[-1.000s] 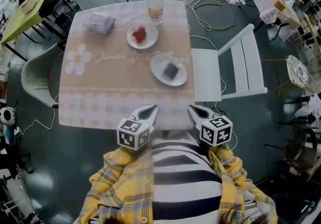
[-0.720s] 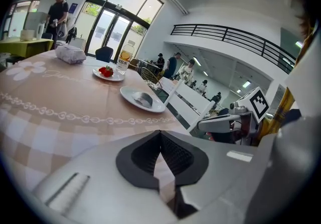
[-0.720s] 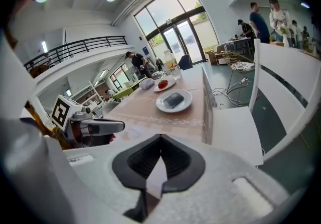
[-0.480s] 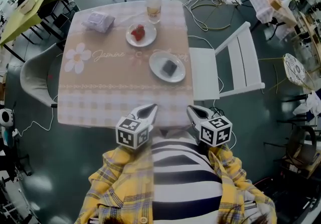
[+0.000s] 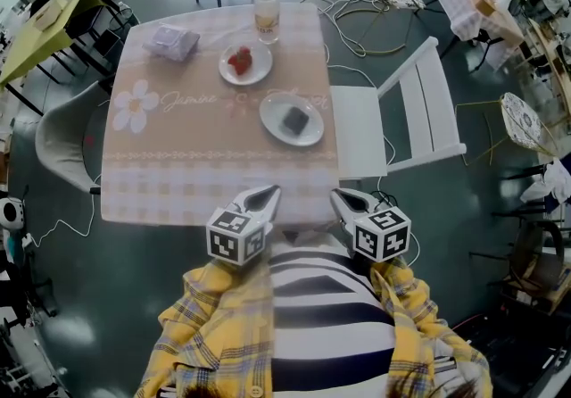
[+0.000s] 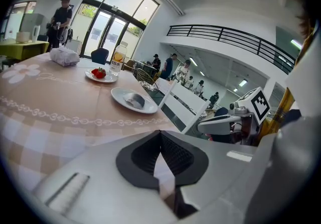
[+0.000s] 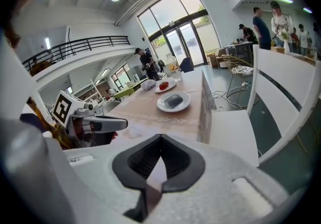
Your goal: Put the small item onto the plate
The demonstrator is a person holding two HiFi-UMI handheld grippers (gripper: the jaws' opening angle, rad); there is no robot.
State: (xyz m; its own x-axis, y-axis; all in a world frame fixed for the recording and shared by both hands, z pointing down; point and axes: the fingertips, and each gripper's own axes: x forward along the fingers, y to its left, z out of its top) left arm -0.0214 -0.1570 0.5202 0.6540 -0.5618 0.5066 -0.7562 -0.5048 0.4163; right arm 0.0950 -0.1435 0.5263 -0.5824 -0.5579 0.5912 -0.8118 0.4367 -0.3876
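My left claw [image 5: 268,197] and right claw [image 5: 339,198] sit closed, empty, at the near edge of the counter [image 5: 178,164]; a dark small item [image 5: 295,120], perhaps a pouch, lies on the near plate [image 5: 272,109].

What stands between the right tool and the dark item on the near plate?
Nothing visible. Only bare tablecloth lies between the right tool and the dark item on the near plate. The bottle and far plate stand beyond it.
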